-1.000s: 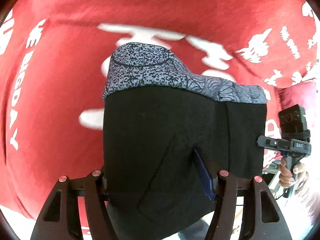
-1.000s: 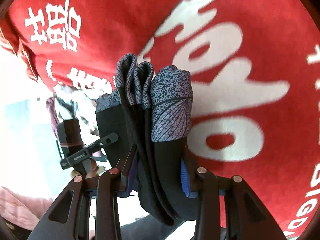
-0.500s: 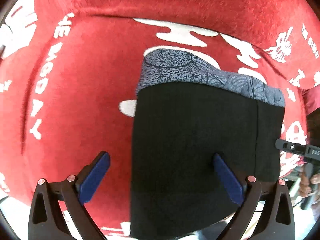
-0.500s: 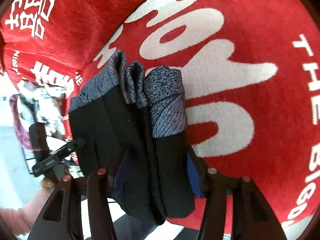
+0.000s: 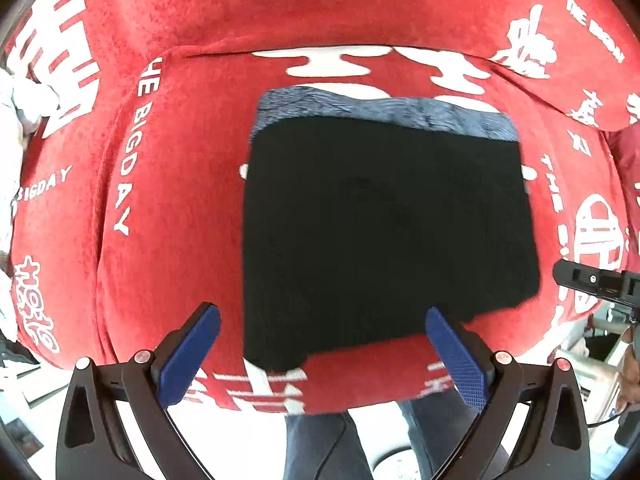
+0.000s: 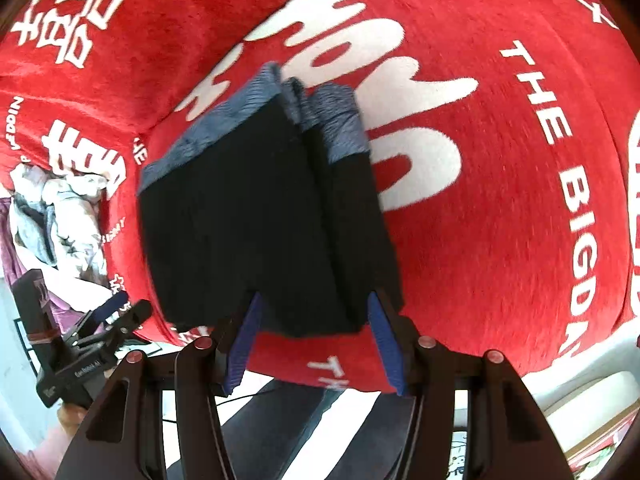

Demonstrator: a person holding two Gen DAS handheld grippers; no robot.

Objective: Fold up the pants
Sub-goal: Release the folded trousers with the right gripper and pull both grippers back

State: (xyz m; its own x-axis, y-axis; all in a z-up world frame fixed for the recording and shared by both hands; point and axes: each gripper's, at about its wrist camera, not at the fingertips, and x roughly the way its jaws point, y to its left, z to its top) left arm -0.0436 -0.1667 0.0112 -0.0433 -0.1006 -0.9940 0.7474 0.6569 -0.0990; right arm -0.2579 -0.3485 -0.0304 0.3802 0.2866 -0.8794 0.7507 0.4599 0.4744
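The folded black pants (image 5: 384,232) with a blue-grey patterned waistband (image 5: 380,108) lie flat on the red blanket (image 5: 180,200). My left gripper (image 5: 320,320) hovers over their near edge, its jaws spread wide and its blue pads (image 5: 192,352) clear of the cloth. In the right wrist view the pants (image 6: 248,232) show as a stack of layers. My right gripper (image 6: 315,300) stands open at their near end, and its pads (image 6: 384,340) do not press the fabric. Each gripper shows in the other's view, the right gripper (image 5: 592,280) and the left gripper (image 6: 100,328).
The red blanket with white lettering (image 6: 480,160) covers a raised surface whose front edge (image 5: 320,400) runs just below the pants. A pile of light clothing (image 6: 52,208) lies at the left. A person's dark trouser legs (image 6: 280,420) stand in front.
Both grippers have let go of the folded pants and drawn up and back. The pants, pinched between the jaws a second ago, now rest on the blanket.
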